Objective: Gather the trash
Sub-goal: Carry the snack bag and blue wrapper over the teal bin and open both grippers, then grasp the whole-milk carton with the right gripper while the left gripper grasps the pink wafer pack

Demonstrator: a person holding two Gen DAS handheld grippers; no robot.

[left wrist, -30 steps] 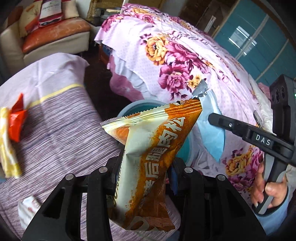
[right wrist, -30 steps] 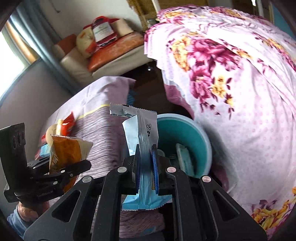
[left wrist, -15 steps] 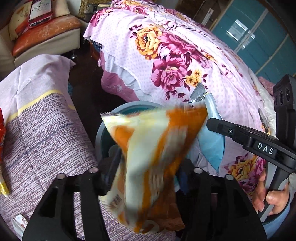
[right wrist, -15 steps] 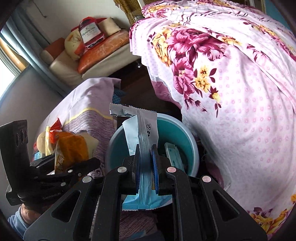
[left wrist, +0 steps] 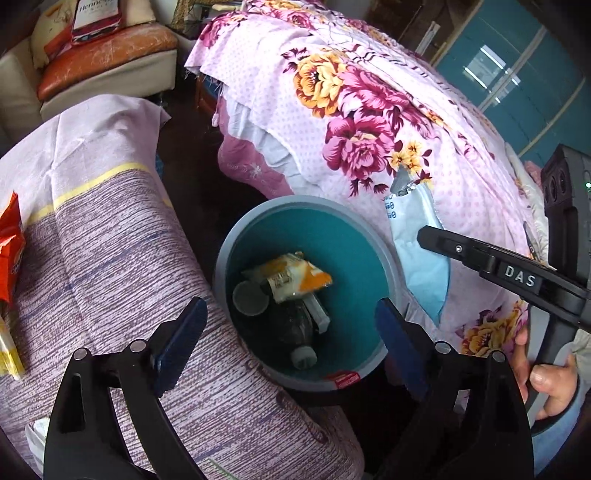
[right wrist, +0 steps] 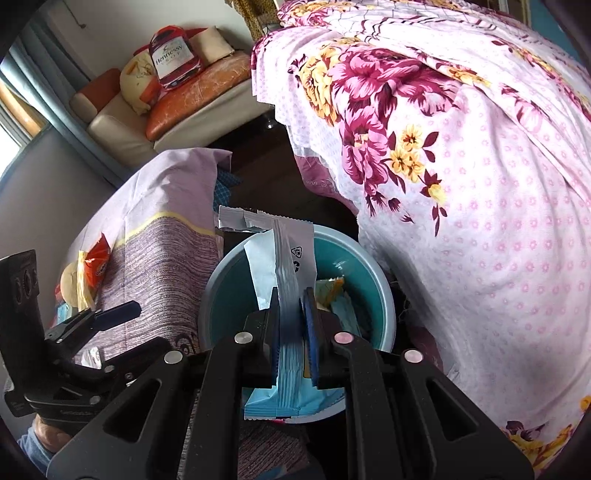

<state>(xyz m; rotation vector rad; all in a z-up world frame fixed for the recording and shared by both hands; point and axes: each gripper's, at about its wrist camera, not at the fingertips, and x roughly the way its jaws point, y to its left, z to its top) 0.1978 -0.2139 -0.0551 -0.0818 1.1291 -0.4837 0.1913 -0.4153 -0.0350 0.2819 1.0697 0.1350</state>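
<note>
My left gripper (left wrist: 288, 334) hangs above the teal bin (left wrist: 354, 258) with its jaws opening wide and nothing between them; the orange-and-white snack wrapper (left wrist: 291, 275) that it clamped a second ago now lies inside the bin, on top of a dark plastic bottle (left wrist: 295, 328) and beside a small grey cup (left wrist: 251, 297). My right gripper (right wrist: 293, 310), which a second ago was shut tight, is starting to open, yet the pale blue wrapper (right wrist: 284, 266) stands upright between its pads (right wrist: 309, 325), its torn silver top uppermost, directly over the bin's mouth. Both views have closed in on the bin since the earlier frames, where it showed only partly behind the wrappers. The bin stands on dark floor in the gap between a striped lilac cloth (left wrist: 92, 258) spread over a low surface and a bed under a pink floral sheet (left wrist: 369, 122). More trash waits on the striped cloth: an orange packet (left wrist: 11, 251) and a yellow wrapper (left wrist: 9, 350) near its far edge. Behind them a cream sofa with an orange cushion (left wrist: 107, 55) carries a red printed bag (left wrist: 96, 14), and teal cabinet doors (left wrist: 509, 74) close off the room beyond the bed. My hand (left wrist: 546, 376) shows on the right gripper's handle.
</note>
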